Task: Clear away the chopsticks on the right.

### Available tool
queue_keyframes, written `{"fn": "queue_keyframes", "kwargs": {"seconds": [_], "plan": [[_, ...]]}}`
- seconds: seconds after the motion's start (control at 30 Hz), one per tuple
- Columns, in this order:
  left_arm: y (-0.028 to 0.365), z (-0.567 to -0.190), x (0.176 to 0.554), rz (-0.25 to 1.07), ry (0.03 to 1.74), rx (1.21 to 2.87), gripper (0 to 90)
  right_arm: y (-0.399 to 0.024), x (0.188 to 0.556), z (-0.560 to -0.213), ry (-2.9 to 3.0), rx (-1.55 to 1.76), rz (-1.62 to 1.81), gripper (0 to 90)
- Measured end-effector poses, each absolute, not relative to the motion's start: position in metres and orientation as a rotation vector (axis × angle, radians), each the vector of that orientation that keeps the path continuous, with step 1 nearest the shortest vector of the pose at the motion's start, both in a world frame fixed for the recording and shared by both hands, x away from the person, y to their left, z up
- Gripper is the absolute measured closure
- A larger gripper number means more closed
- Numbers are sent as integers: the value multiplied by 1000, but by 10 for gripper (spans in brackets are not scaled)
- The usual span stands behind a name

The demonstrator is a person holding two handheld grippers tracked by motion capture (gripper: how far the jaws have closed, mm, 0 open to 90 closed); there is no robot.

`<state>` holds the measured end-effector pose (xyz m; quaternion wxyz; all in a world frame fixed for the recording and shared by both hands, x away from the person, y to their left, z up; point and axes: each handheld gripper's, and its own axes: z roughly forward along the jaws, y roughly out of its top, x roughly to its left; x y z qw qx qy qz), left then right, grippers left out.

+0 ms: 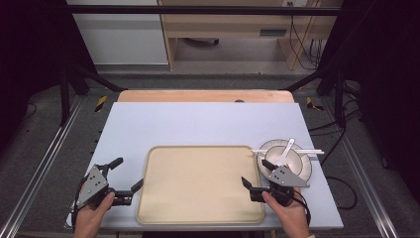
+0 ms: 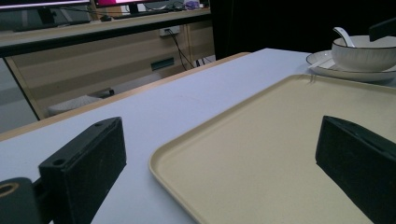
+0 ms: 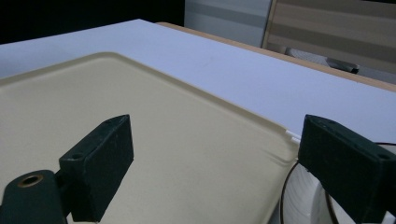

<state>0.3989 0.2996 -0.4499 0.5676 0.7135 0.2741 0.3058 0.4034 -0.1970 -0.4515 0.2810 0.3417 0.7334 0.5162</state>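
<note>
One tray (image 1: 200, 186), one bowl (image 1: 283, 161) on one plate (image 1: 308, 168), one spoon (image 1: 286, 150) and one white stick-like piece (image 1: 307, 151) lie on the table (image 1: 198, 124). The left gripper (image 1: 126, 174), at the tray's nine o'clock, stands wide with nothing between its jaws, one of them at the tray's left rim. The tray fills the near middle of the table. The right gripper (image 1: 256, 173), equally wide and empty, straddles the tray's right rim at three o'clock, partly covering the bowl and plate. What the white stick-like piece across the plate is, at the bowl's twelve o'clock, is hard to tell. The spoon leans in the bowl.
</note>
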Motion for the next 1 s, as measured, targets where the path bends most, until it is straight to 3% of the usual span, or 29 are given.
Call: {"fn": "queue_keyframes", "kwargs": {"seconds": [0.57, 0.77, 1.0], "plan": [[312, -451, 396, 739, 674, 1676, 15, -200, 391, -433, 1915, 947, 1262, 134], [310, -452, 395, 751, 676, 1688, 15, -214, 392, -405, 1919, 973, 1176, 184], [307, -454, 395, 745, 675, 1700, 16, -253, 408, -370, 1934, 1007, 1078, 335]]}}
